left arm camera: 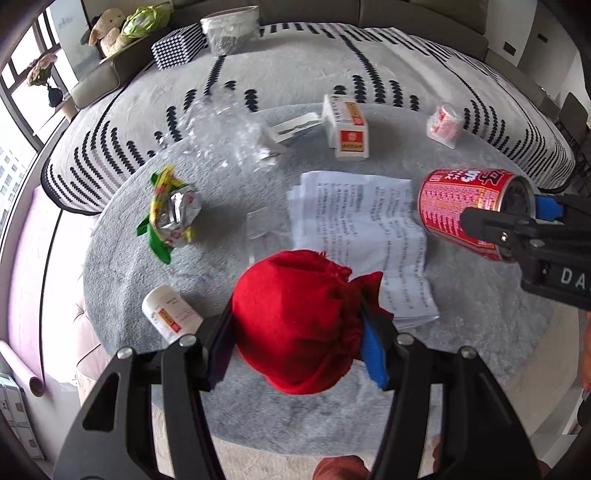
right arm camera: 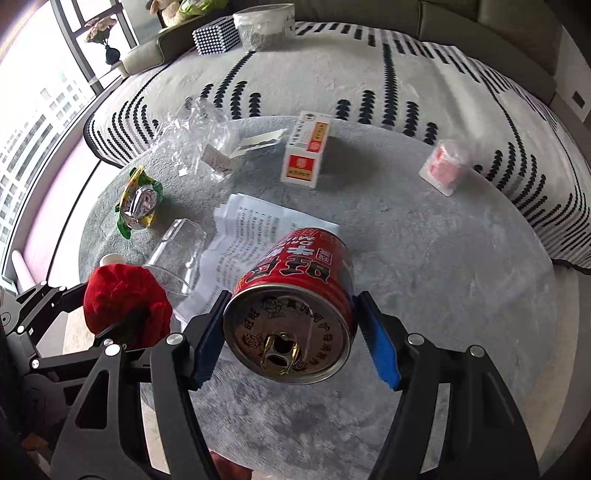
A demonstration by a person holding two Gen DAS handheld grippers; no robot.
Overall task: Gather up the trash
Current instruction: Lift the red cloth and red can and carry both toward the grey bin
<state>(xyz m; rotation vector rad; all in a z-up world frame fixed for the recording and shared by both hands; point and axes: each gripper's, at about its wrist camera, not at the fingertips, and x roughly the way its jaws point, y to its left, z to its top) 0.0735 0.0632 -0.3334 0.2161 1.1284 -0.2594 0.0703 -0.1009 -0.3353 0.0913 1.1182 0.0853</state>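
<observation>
Your left gripper (left arm camera: 299, 347) has its fingers clamped on the crumpled red cloth ball (left arm camera: 295, 325); your right gripper (right arm camera: 295, 339) has its fingers clamped on the opened red drink can (right arm camera: 295, 306). Keep both squeezes steady above the grey round surface (right arm camera: 443, 295). Carry both loads level toward the clear-lined bin (right arm camera: 264, 26) far behind.

Blurred past reading: print on the paper sheets (left arm camera: 354, 236) and on the white-and-red box (left arm camera: 347, 129). Partly hidden behind the red cloth bundle (right arm camera: 125, 306) in the right wrist view: white bottle (right arm camera: 110, 259), only its cap showing. Far clear plastic wrap (left arm camera: 218, 125) smeared, outline uncertain. Cut off at the right edge: right gripper (left arm camera: 517, 218), lettering incomplete.
</observation>
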